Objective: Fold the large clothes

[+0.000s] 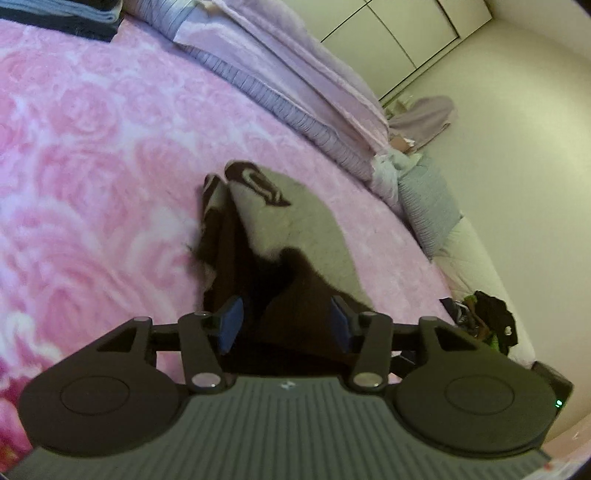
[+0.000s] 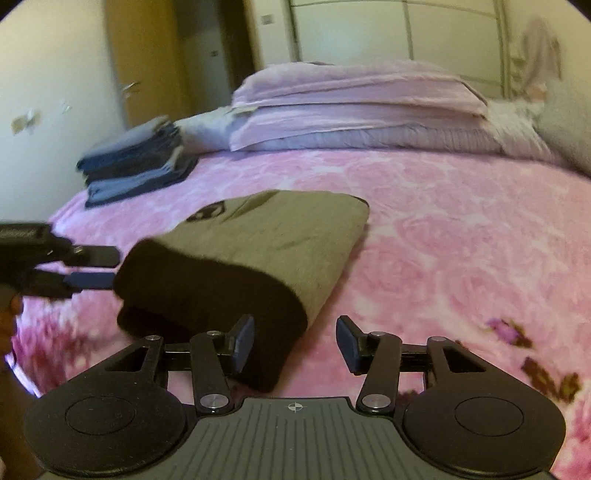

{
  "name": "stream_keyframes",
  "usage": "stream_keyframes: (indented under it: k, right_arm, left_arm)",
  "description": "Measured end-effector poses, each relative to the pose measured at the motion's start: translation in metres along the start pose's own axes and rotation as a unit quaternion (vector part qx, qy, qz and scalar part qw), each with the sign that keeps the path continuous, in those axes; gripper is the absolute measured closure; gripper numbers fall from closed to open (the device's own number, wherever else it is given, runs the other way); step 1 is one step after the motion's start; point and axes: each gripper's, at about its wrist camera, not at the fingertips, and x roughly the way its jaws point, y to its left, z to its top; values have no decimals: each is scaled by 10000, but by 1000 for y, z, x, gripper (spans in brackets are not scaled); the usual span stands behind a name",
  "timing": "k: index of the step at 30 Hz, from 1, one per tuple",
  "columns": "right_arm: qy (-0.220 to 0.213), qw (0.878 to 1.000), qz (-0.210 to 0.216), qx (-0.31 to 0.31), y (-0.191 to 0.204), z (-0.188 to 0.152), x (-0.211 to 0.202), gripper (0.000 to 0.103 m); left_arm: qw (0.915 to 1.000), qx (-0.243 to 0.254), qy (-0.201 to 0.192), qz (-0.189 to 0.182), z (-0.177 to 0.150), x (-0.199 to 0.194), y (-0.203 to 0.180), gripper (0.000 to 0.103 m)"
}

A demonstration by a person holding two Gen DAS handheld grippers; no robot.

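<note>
A folded grey garment with a black print and a thick black band along its near end lies on the pink rose blanket. My right gripper stands open just in front of it, with its left finger against the black band's near corner. My left gripper comes in from the left with its fingers apart at the band's edge. In the left wrist view, my left gripper is open and the garment's dark fabric lies between its fingers; I cannot tell if the pads touch it.
A stack of folded blue clothes sits at the bed's far left corner. Lilac pillows and bedding lie along the head of the bed. A dark heap of clothes lies beside the bed, and wardrobe doors stand behind.
</note>
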Motion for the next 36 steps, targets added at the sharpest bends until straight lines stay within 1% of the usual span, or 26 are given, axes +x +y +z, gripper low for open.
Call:
stream_keyframes:
  k: [4, 7, 9, 10, 11, 12, 14, 15, 16, 17, 19, 20, 21, 22, 23, 24, 25, 26, 28, 29, 30, 31, 32, 33, 35, 36]
  right_arm:
    - [-82, 9988, 65, -480, 10, -2, -8, 56]
    - [-54, 9964, 258, -805, 17, -7, -10, 56]
    - [45, 9913, 231, -1297, 30, -14, -3, 56]
    - [-21, 9857, 78, -1685, 41, -19, 4, 56]
    - [-115, 9791, -138, -2023, 50, -24, 12, 73]
    - [-150, 9689, -344, -2447, 59, -29, 23, 101]
    - [-254, 9499, -605, -3055, 70, -34, 28, 100]
    - [-394, 9358, -713, -3431, 75, -39, 25, 100]
    - [-463, 9134, -862, -3950, 81, -48, 24, 100]
    - [-393, 8959, -910, -4331, 83, -58, 28, 100]
    - [54, 8673, -992, -4878, 84, -79, 47, 100]
    - [51, 8615, -1069, -4963, 84, -83, 51, 100]
    - [21, 8689, -1047, -4838, 85, -80, 51, 100]
    - [6, 8836, -937, -4588, 85, -73, 48, 98]
    - [24, 8978, -803, -4331, 82, -65, 44, 89]
    - [105, 9120, -665, -4047, 78, -58, 41, 79]
    - [191, 9234, -571, -3791, 72, -52, 37, 56]
    - [220, 9354, -494, -3494, 66, -47, 32, 43]
    - [178, 9652, -191, -2600, 44, -37, 14, 40]
    - [263, 9781, -19, -2066, 33, -32, 9, 39]
    - [298, 9904, 235, -1331, 16, -27, 4, 39]
    - [319, 9965, 473, -614, 2, -23, 1, 38]
    - [355, 9965, 738, 145, -15, -19, 3, 38]
    - [377, 9889, 1020, 1011, -33, -15, 8, 38]
    - [437, 9556, 1414, 2547, -62, -13, 27, 37]
    - [524, 9385, 1510, 3061, -70, -12, 39, 37]
  left_arm:
    - [9998, 121, -104, 88, -3, 2, -4, 71]
    - [9995, 253, -103, 125, -4, 4, -6, 85]
    - [9994, 314, -91, 141, -6, 6, -5, 95]
    - [9993, 327, -102, 159, -7, 7, -3, 97]
    - [9992, 338, -130, 195, -8, 7, -3, 98]
    - [9989, 349, -202, 228, -10, 4, -2, 99]
    - [9973, 509, -447, 288, -17, -9, -4, 99]
    - [9955, 658, -555, 391, -22, -16, -4, 99]
    - [9948, 698, -588, 453, -26, -19, -2, 99]
    - [9954, 631, -534, 486, -31, -18, 4, 99]
    - [9967, 387, -302, 641, -42, -3, 16, 99]
    - [9957, 436, -315, 758, -46, 2, 16, 97]
    - [9936, 582, -391, 884, -50, 4, 11, 96]
    - [9919, 702, -424, 967, -51, 5, 4, 96]
    - [9900, 816, -437, 1063, -51, 5, -3, 94]
    - [9885, 869, -424, 1164, -51, 3, -10, 87]
    - [9879, 832, -419, 1244, -51, 0, -14, 84]
    - [9875, 724, -442, 1330, -52, -5, -16, 75]
    - [9895, 328, -502, 1318, -56, -19, -15, 71]
    - [9916, 60, -532, 1179, -59, -26, -12, 68]
    - [9935, -252, -527, 981, -63, -30, -9, 60]
    - [9942, -546, -486, 790, -66, -29, -7, 53]
    - [9937, -796, -471, 638, -69, -25, -6, 45]
    - [9922, -992, -538, 525, -73, -19, -6, 45]
    - [9870, -1411, -663, 379, -77, -6, -3, 42]
    - [9831, -1658, -726, 272, -78, 2, -2, 39]
